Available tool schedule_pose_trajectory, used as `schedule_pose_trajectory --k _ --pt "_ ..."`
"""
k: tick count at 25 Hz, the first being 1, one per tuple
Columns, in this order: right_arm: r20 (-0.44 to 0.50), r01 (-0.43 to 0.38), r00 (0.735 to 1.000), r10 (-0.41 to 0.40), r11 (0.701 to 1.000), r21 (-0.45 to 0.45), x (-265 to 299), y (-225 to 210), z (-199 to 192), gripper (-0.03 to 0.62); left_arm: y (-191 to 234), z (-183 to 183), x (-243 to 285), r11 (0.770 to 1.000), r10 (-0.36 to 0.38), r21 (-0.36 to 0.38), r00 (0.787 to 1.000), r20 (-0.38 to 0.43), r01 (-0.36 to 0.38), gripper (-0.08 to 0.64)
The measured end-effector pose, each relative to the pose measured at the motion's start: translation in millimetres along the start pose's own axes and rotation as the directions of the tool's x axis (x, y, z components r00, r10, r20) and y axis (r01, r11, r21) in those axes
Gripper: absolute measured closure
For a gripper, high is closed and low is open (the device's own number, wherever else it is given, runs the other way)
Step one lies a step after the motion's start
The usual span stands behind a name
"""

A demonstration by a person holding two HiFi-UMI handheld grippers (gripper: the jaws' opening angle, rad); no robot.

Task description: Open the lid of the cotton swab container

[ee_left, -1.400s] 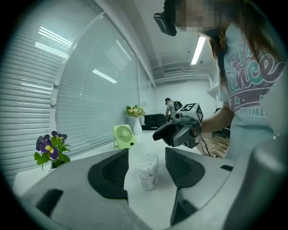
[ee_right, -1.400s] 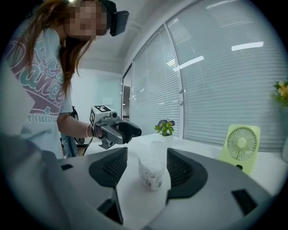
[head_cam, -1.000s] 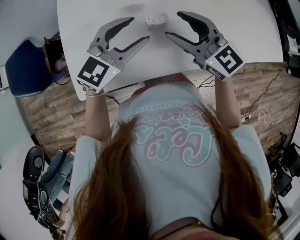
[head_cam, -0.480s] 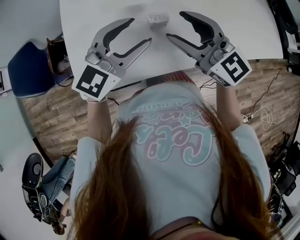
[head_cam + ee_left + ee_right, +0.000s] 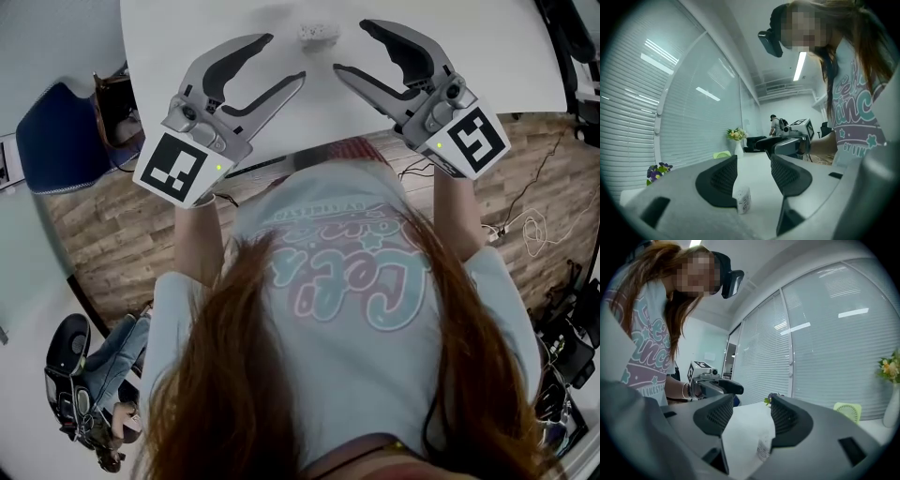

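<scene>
Rising and drawing back, left gripper [image 5: 284, 58] and right gripper [image 5: 351, 47] hang open and empty; the cotton swab container [image 5: 317, 32] stands untouched, lid apparently unopened

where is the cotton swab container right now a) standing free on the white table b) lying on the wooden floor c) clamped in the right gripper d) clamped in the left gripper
a: the cotton swab container stands on the white table with nothing touching it, as the head view shows.
</scene>
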State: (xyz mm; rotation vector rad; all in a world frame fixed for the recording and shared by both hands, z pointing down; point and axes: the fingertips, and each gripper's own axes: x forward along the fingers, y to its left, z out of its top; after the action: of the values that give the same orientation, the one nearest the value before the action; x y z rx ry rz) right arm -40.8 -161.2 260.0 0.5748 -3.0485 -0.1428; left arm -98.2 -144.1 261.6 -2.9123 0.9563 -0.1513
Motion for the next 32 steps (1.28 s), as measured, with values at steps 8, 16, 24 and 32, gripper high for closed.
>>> schedule_pose_trajectory --k 8,16,24,32 --pt "0.013 0.006 1.0 -0.006 1.0 -0.011 -4.4 5.5 3.3 0.443 -9.3 7.5 -0.3 1.0 0.004 0.026 0.999 0.043 -0.005 0.437" --pt "0.049 0.006 0.999 -0.006 1.0 -0.001 -3.1 13.9 14.5 0.454 -9.5 11.2 -4.1 1.0 0.021 0.011 0.998 0.057 -0.022 0.495" --pt "0.04 0.01 0.999 -0.01 1.0 0.002 -6.6 14.4 10.5 0.532 -12.4 12.7 -1.9 1.0 0.014 -0.002 0.998 0.066 -0.014 0.529" --pt "0.056 0.015 0.998 -0.015 1.0 0.009 -5.9 15.7 17.4 0.568 -19.0 13.5 0.2 1.0 -0.007 -0.008 0.998 0.061 0.008 0.541"
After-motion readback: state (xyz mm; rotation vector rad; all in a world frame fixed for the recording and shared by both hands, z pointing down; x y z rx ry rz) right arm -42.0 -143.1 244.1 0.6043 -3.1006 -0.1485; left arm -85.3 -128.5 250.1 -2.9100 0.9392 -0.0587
